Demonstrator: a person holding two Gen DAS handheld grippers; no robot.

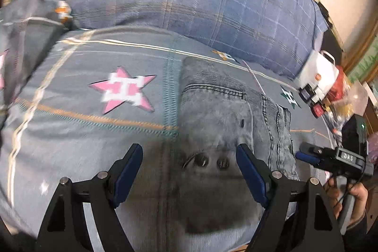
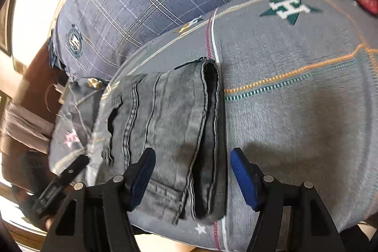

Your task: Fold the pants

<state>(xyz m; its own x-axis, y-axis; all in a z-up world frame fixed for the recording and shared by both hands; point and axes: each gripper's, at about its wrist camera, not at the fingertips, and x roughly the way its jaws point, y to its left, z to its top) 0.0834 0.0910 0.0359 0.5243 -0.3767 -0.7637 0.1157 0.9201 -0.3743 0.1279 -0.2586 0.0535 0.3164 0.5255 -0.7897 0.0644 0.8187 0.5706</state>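
The grey jeans lie folded into a narrow bundle on the grey star-print bedspread, near the bed's front edge, short of the blue plaid pillow at its far side; the left gripper tilts steeply down above the waistband and its two buttons, jaws spread, pinching nothing; the right gripper also slants down, jaws spread astride the bundle's folded edge, pads clear of the cloth; a hand grasps the right gripper's handle.
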